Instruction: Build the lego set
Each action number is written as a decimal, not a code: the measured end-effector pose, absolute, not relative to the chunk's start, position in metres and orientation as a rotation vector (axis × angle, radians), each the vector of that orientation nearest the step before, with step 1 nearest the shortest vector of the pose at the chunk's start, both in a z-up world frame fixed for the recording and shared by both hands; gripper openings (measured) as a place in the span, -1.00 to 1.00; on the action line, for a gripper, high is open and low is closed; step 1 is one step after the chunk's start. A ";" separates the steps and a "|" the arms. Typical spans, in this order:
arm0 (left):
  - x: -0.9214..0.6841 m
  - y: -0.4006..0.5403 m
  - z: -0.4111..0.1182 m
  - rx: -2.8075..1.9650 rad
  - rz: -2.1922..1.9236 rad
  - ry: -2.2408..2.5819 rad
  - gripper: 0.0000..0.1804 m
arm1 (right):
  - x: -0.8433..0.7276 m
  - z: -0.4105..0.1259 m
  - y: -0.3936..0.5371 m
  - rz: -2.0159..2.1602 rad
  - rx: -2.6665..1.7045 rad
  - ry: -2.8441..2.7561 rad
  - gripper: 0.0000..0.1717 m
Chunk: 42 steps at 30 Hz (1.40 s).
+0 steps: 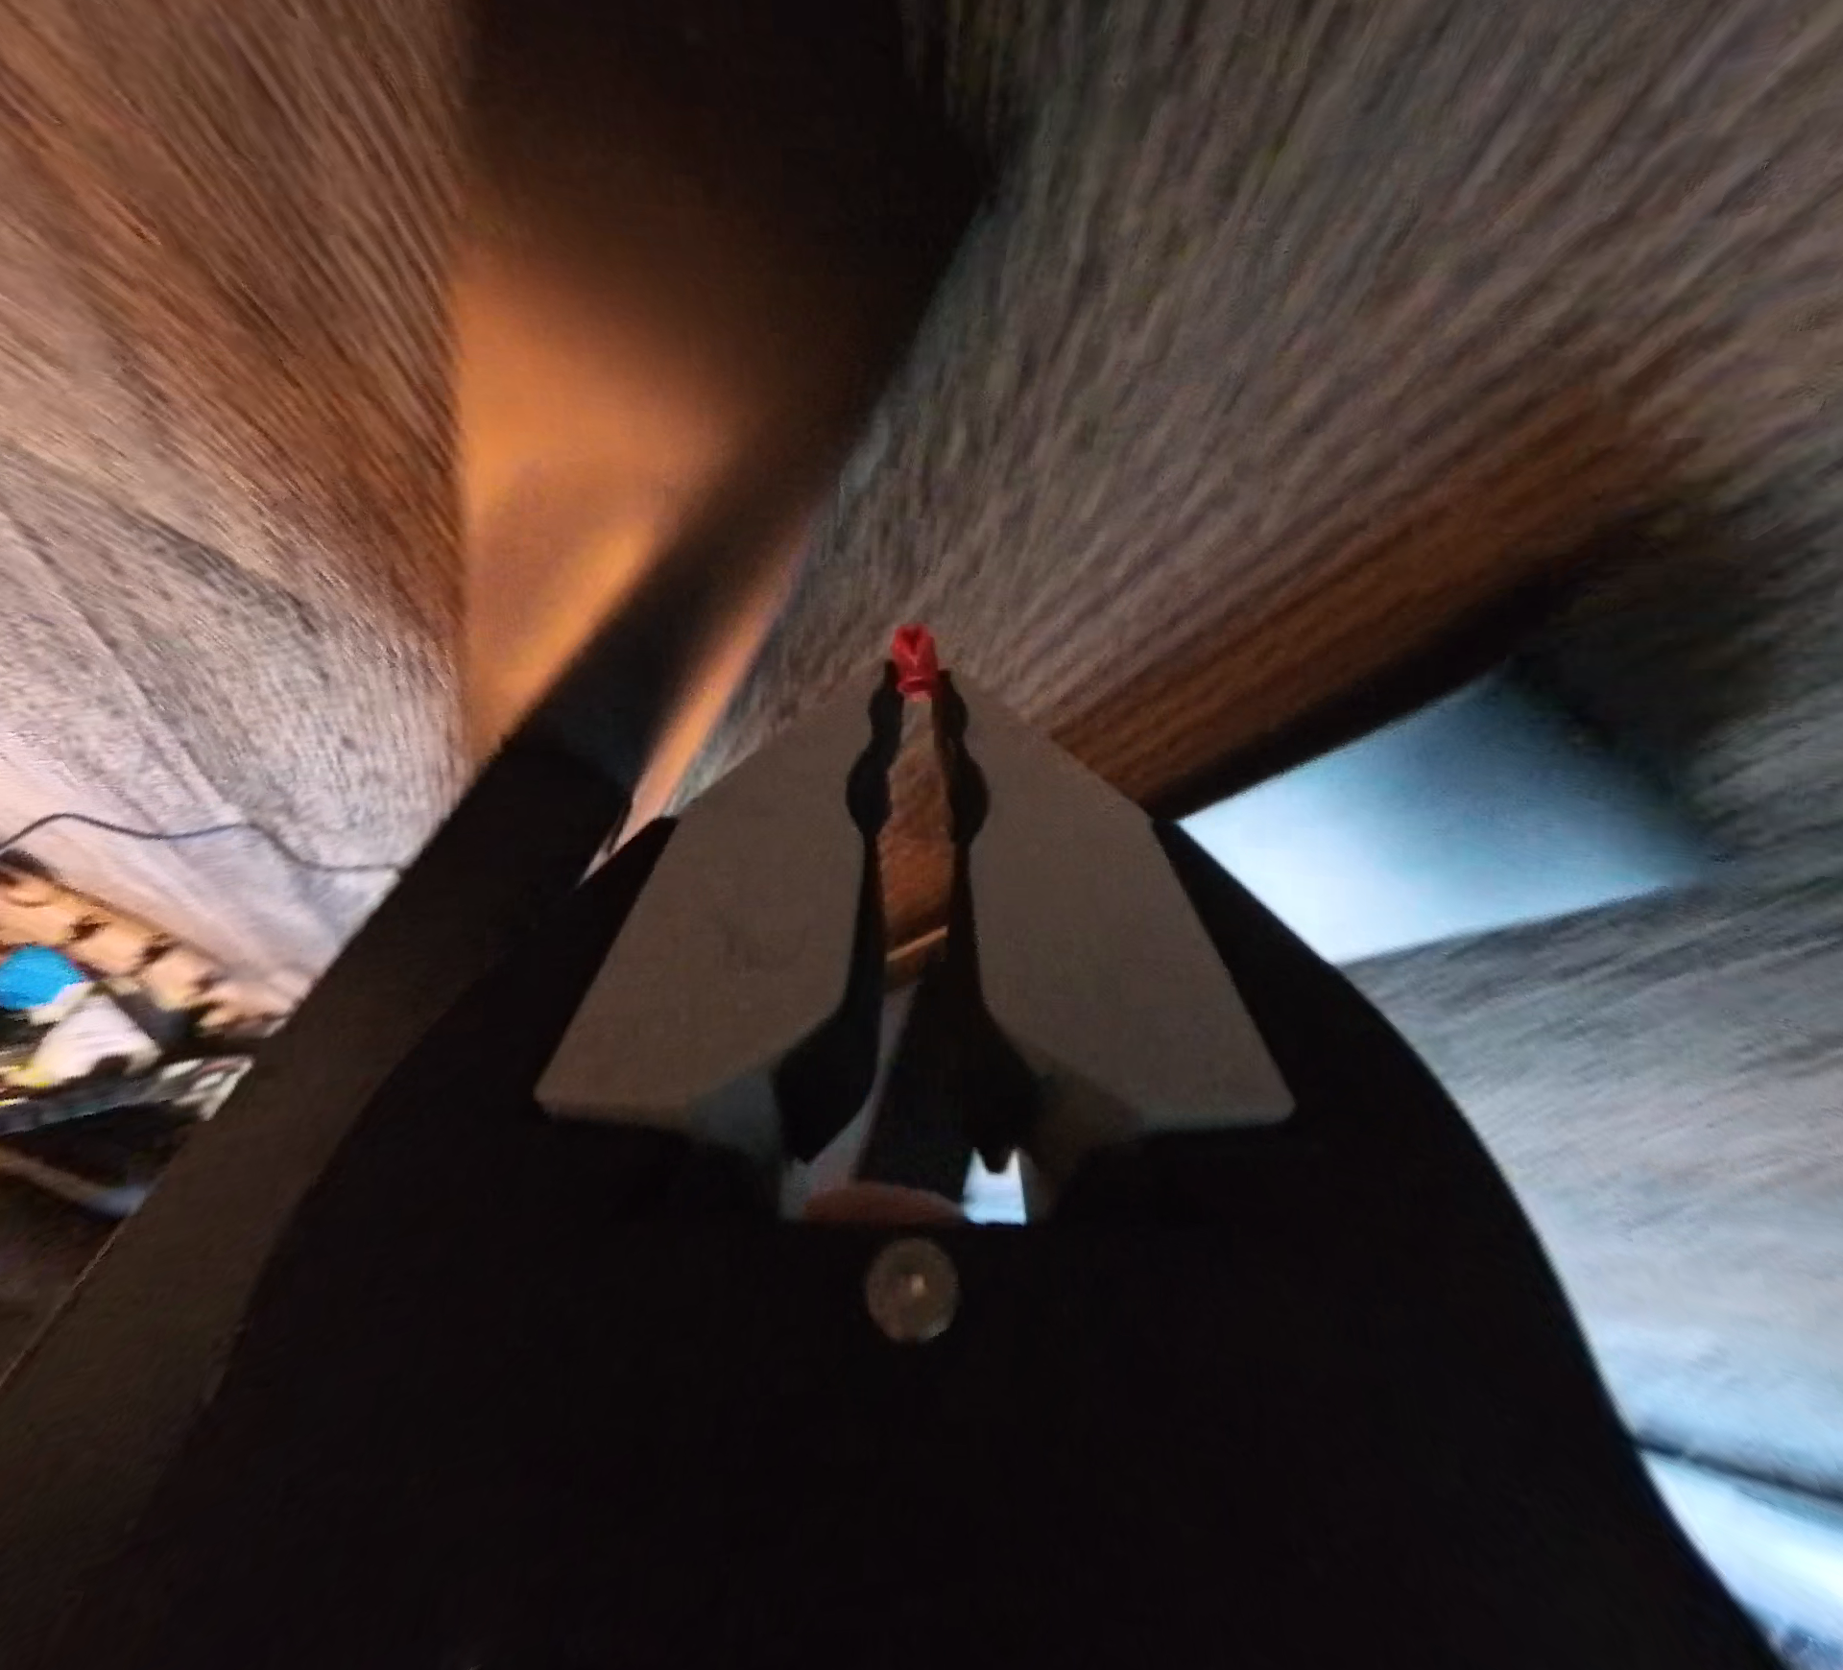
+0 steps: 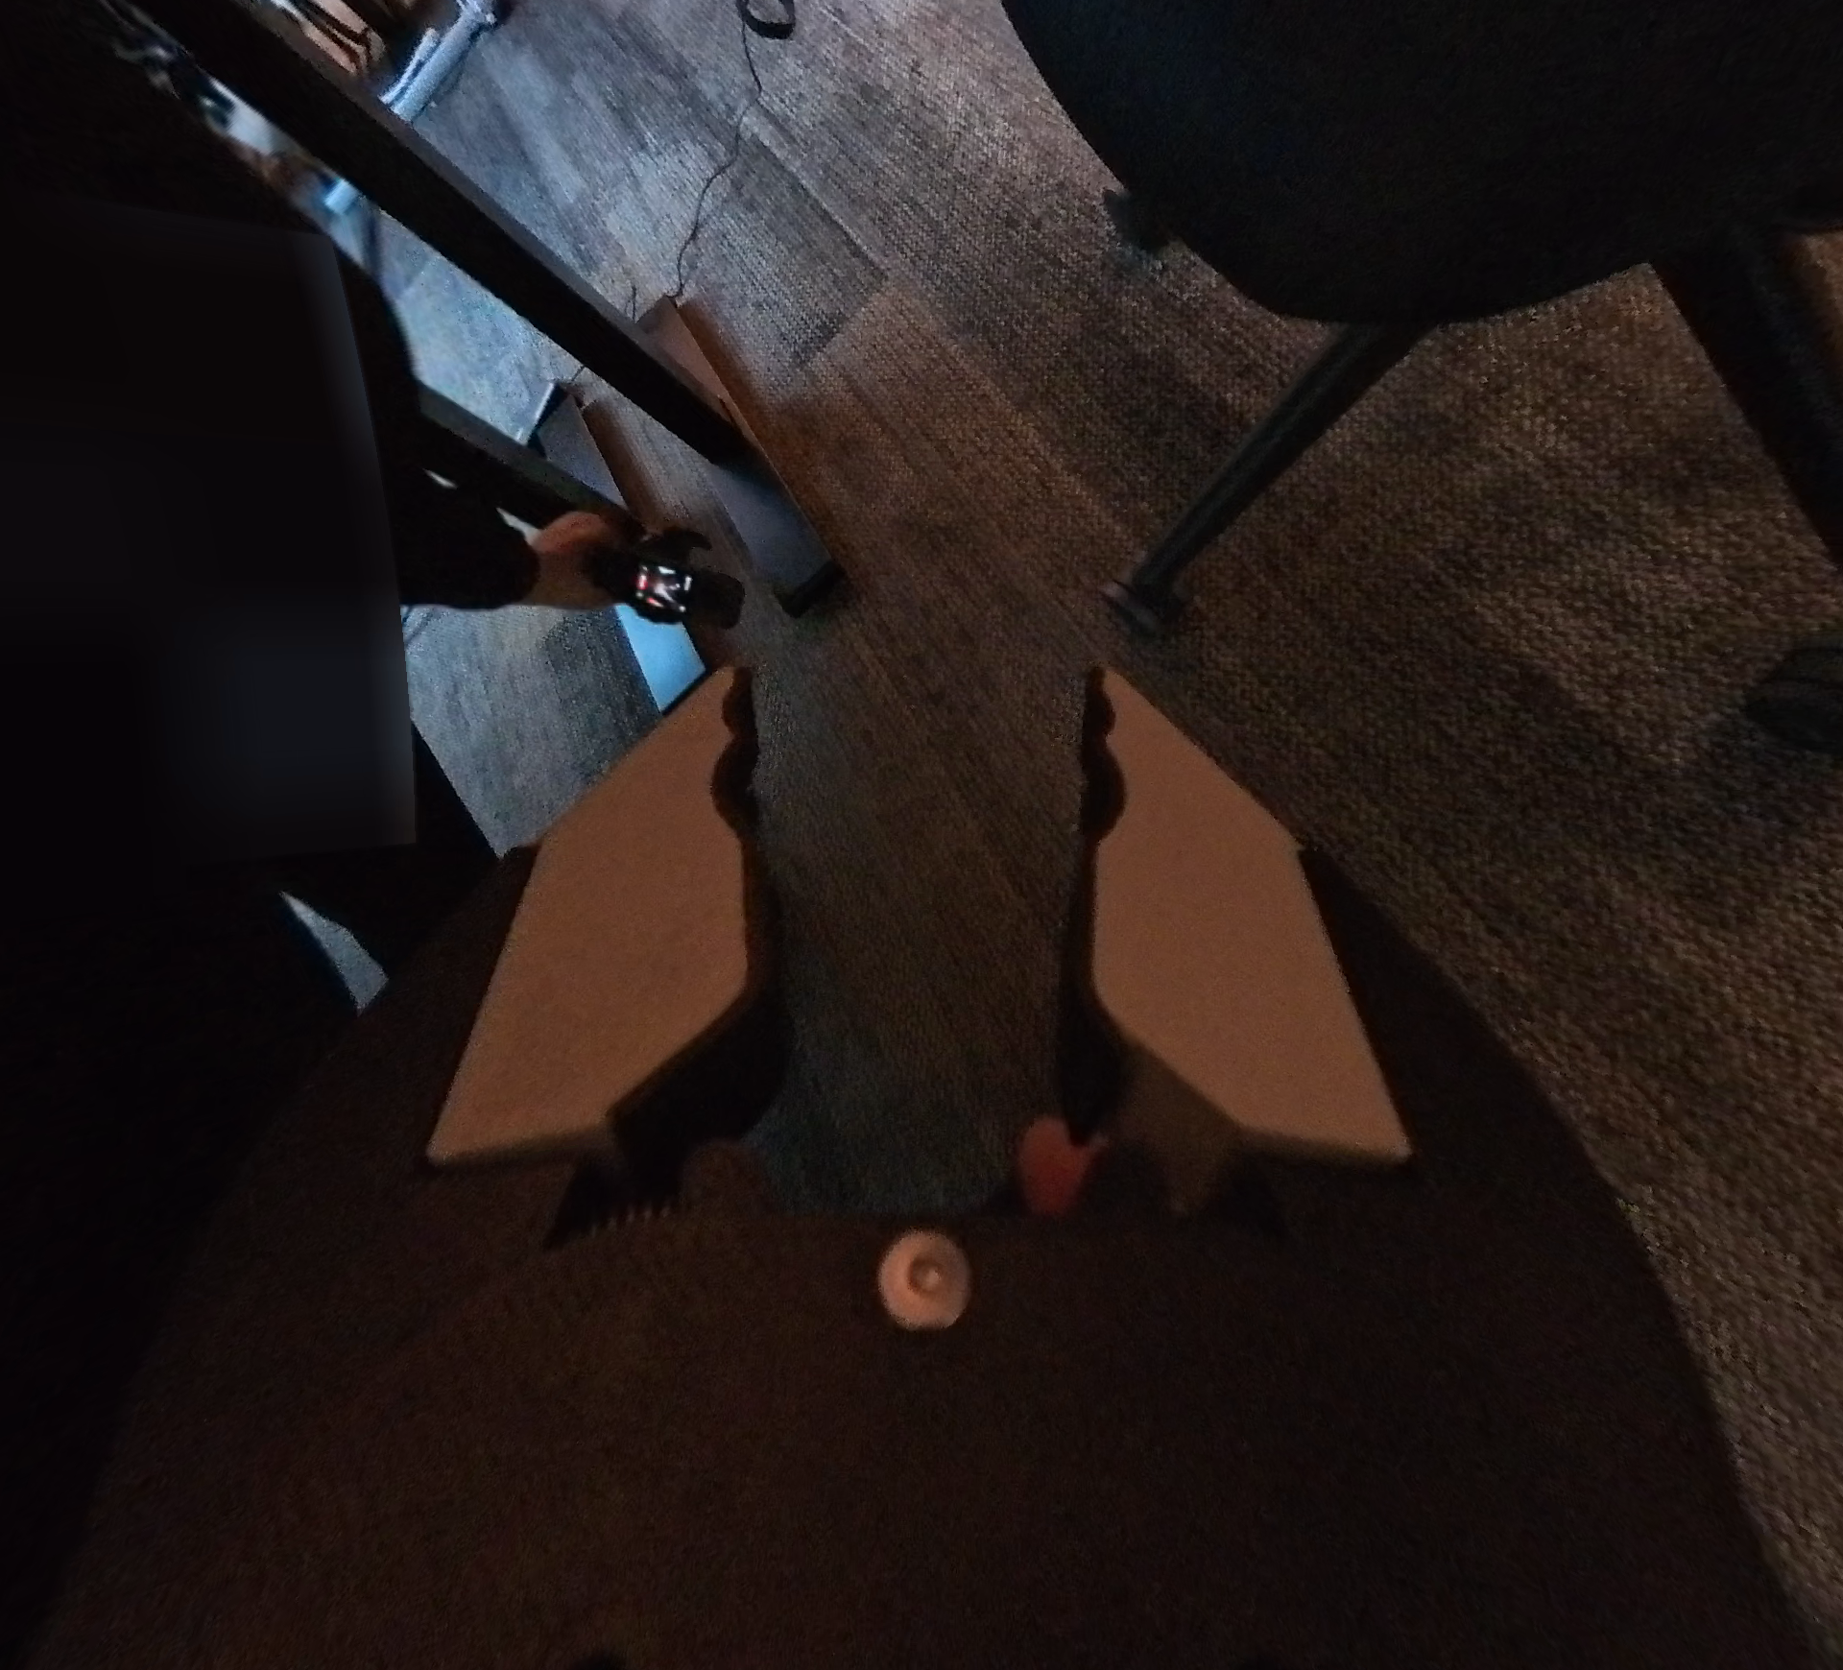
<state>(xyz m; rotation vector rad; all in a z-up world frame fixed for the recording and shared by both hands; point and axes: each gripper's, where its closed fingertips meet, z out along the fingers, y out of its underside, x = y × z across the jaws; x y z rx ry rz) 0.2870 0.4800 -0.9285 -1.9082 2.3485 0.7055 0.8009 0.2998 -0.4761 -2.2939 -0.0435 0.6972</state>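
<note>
The left tool [image 1: 915,693] is almost closed and pinches a tiny red piece [image 1: 914,661] right at its tips, so a firm, steady squeeze looks best, since so small a thing could slip out. The right tool [image 2: 916,705] is wide open with nothing in it. Below both is grey and brown carpet [image 2: 997,465], with a dark chair leg [image 2: 1237,465] ahead of the right tool.

Left wrist view is smeared: carpet [image 1: 1296,276] and the orange-brown surface [image 1: 578,426] can't be identified further. Small red piece [image 1: 913,663] at the left tool's tips is too tiny to name. Dark chair [image 2: 1396,27] is cut off by the top edge. Far tool [image 2: 666,590] is too small to judge.
</note>
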 end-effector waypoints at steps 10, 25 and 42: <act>0.556 0.379 -0.745 -1.910 0.132 1.761 -0.97 | 0.810 -0.470 0.303 0.429 -2.294 -0.196 -0.27; 0.511 0.218 -0.184 -1.372 -0.441 1.111 -0.96 | 0.623 -0.278 0.265 0.260 -1.981 -0.575 -0.39; 0.040 0.146 -0.210 -2.130 0.040 0.556 -0.96 | 0.354 -0.229 0.176 0.753 -1.731 -1.018 -0.43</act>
